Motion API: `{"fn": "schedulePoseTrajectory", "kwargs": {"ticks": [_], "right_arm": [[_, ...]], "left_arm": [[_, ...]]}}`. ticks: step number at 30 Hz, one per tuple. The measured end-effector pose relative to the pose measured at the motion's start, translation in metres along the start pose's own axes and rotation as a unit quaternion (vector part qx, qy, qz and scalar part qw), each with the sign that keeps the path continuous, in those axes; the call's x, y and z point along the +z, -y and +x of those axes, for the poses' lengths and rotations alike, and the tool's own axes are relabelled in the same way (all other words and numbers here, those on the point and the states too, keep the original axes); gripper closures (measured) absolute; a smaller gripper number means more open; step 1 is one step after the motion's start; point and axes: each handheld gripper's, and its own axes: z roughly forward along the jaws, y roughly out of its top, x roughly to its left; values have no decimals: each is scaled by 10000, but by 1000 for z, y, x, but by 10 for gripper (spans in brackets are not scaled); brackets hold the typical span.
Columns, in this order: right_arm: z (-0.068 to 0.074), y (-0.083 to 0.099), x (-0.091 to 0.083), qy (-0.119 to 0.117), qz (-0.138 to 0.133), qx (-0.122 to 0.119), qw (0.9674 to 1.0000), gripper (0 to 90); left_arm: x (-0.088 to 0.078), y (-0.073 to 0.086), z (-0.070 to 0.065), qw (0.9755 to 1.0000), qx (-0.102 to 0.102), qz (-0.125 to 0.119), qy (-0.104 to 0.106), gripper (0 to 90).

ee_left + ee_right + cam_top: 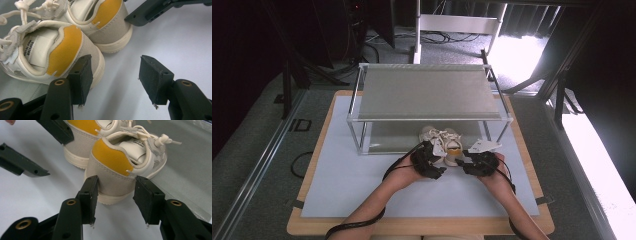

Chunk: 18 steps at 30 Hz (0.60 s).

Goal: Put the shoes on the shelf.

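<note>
Pointing heels toward person: shoes (443,145); right tongs (116,202) pinching right heel, left tongs (115,80) spread.

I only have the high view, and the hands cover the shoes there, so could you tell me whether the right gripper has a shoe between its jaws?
Observer: Yes. In the right gripper view, the right gripper brackets the heel of the right shoe, with one jaw on each side. I cannot tell whether the pads press on it.
Operator: Thank you. And how does the left gripper stand?
Observer: The left gripper is open, with only the white mat between its jaws. The heel of the left shoe lies outside them, next to one jaw.
</note>
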Motion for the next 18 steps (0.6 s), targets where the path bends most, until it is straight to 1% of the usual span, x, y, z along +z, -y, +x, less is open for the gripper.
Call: {"fn": "schedulePoseTrajectory", "kwargs": {"ticks": [1, 3, 6, 11, 14, 18], "right_arm": [[1, 0, 1, 6, -15, 31, 10000, 532], [2, -2, 3, 41, -2, -10, 10000, 532], [2, -5, 6, 81, 40, -14, 10000, 535], [1, -10, 13, 120, 57, 33, 9999, 535], [0, -13, 17, 104, 35, 79, 9999, 535], [-1, -18, 24, 113, 0, 144, 9998, 536]], "left_arm": [[0, 0, 0, 10000, -11, 1, -19, 432], [-1, 1, 1, 10000, 0, -9, -10, 432], [-2, 2, 3, 10000, -25, -6, -42, 459], [-5, 4, 7, 10000, -8, 32, -42, 460], [-5, 6, 9, 9999, 11, 66, -130, 460], [-4, 9, 15, 9997, -118, 39, -200, 460]]}}
